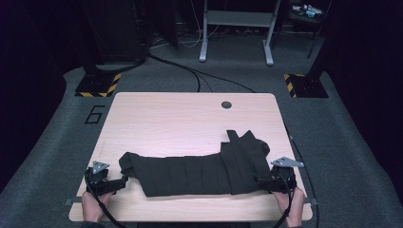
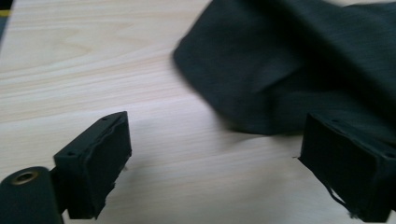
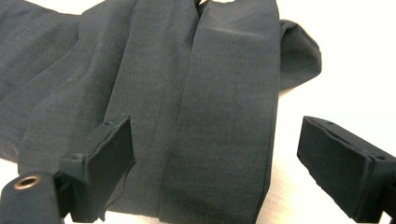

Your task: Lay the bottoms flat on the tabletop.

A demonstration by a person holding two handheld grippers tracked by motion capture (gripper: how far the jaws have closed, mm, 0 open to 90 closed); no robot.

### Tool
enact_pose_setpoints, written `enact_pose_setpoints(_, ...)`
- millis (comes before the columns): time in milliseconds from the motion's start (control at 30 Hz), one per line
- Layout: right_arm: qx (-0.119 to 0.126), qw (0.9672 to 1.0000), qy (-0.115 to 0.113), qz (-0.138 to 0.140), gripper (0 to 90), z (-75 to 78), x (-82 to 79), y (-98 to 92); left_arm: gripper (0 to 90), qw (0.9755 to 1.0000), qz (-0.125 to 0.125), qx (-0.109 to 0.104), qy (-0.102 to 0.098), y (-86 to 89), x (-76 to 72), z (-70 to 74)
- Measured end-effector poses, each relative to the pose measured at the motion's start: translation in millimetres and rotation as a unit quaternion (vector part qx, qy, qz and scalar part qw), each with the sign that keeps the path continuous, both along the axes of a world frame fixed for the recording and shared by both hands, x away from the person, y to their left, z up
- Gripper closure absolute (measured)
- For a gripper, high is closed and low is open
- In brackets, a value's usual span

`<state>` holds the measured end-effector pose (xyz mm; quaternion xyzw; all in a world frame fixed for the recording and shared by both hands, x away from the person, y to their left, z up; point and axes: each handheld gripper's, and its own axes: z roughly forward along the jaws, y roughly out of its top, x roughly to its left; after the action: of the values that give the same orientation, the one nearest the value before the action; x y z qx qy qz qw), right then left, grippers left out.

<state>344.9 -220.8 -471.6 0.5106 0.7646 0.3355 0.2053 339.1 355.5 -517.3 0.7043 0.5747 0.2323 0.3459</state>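
Black garment point(image 1: 199, 171) flat on table point(image 1: 166, 114) (folded); left claw point(image 1: 119, 183), right claw point(image 1: 261, 183) both agape, gripping nothing.

A garment point(image 1: 199, 171) lies on the worktop point(image 1: 166, 118), stretched along the near edge from near the near left corner towards the near right corner, its right part reaching further back towards the middle. The left tool point(image 1: 124, 181) sits at the near left corner, just beside the garment's left end — in the left gripper view the cloth point(image 2: 299, 65) lies ahead and to the right. The right tool point(image 1: 259, 183) sits at the near right corner, at the garment's right end. A hole point(image 1: 226, 104) lies near the far edge, right of centre.
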Motion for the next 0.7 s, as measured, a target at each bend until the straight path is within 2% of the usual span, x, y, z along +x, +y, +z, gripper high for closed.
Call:
enact_pose_setpoints(33, 0.0, 1.0, 0.002, -0.002, 10.3, -0.8, -0.3, -0.3, 6.8, 0.9999, -0.01, -0.004, -0.001, -3.1, -2.5, 2.5)
enact_pose_setpoints(67, 0.0, 1.0, 0.002, -0.002, 10.3, -0.8, -0.3, -0.3, 6.2, 0.9999, -0.01, -0.004, -0.001, -3.1, -2.5, 2.5)
enact_pose_setpoints(100, 0.004, 1.0, 0.005, -0.001, 11.7, -2.2, -2.1, -0.4, 5.8, 0.9995, -0.026, -0.015, -0.008, -10.0, -7.5, 5.8)
enact_pose_setpoints(133, 0.001, 1.0, 0.004, 0.0, 12.5, -3.0, -3.5, -0.9, 5.8, 0.9995, -0.026, -0.015, -0.008, -10.0, -7.5, 5.8)
enact_pose_setpoints(167, 0.003, 1.0, 0.005, 0.003, 12.6, -4.0, -4.4, -1.6, 5.7, 0.9988, -0.041, -0.02, -0.017, -16.2, -12.3, 6.8)
enact_pose_setpoints(200, 0.006, 0.9999, 0.007, 0.006, 12.5, -5.1, -4.7, -2.8, 5.3, 0.9988, -0.041, -0.02, -0.017, -16.2, -12.3, 6.8)
enact_pose_setpoints(233, 0.013, 0.9999, 0.008, 0.006, 12.6, -6.0, -5.3, -3.9, 5.2, 0.998, -0.049, -0.036, -0.015, -20.0, -14.7, 7.6)
enact_pose_setpoints(300, 0.026, 0.9996, 0.011, 0.007, 12.7, -6.6, -7.1, -6.2, 4.9, 0.9974, -0.056, -0.041, -0.018, -24.5, -16.9, 8.8)
enact_pose_setpoints(367, 0.023, 0.9997, 0.006, 0.009, 12.9, -6.7, -9.4, -8.1, 4.9, 0.9966, -0.066, -0.046, -0.02, -30.1, -18.4, 9.7)
enact_pose_setpoints(400, 0.025, 0.9996, 0.008, 0.008, 13.0, -6.7, -10.6, -9.2, 5.0, 0.9962, -0.069, -0.046, -0.025, -33.7, -18.7, 9.4)
enact_pose_setpoints(500, 0.026, 0.9996, 0.004, 0.004, 14.1, -9.4, -14.1, -14.8, 9.9, 0.9946, -0.092, -0.044, -0.019, -44.5, -20.1, 9.9)
enact_pose_setpoints(533, 0.028, 0.9996, 0.003, 0.001, 14.4, -10.7, -15.1, -16.5, 10.5, 0.9946, -0.092, -0.044, -0.019, -44.5, -20.1, 9.9)
enact_pose_setpoints(567, 0.028, 0.9996, 0.0, -0.001, 14.8, -11.7, -16.4, -18.2, 10.8, 0.9936, -0.104, -0.041, -0.016, -51.4, -21.1, 9.7)
enact_pose_setpoints(600, 0.028, 0.9996, 0.0, -0.001, 14.8, -11.7, -16.4, -18.2, 12.0, 0.9936, -0.104, -0.041, -0.016, -51.4, -21.1, 9.7)
enact_pose_setpoints(633, 0.037, 0.9993, 0.002, -0.002, 15.6, -13.9, -17.8, -20.8, 13.0, 0.9925, -0.116, -0.038, -0.013, -57.3, -21.0, 8.6)
enact_pose_setpoints(667, 0.037, 0.9993, 0.006, -0.001, 16.3, -15.1, -17.4, -21.1, 13.1, 0.9925, -0.116, -0.038, -0.013, -57.3, -21.0, 8.6)
enact_pose_setpoints(700, 0.038, 0.9992, 0.004, 0.002, 18.4, -16.3, -17.5, -20.8, 14.2, 0.9914, -0.126, -0.033, -0.007, -62.0, -20.2, 6.7)
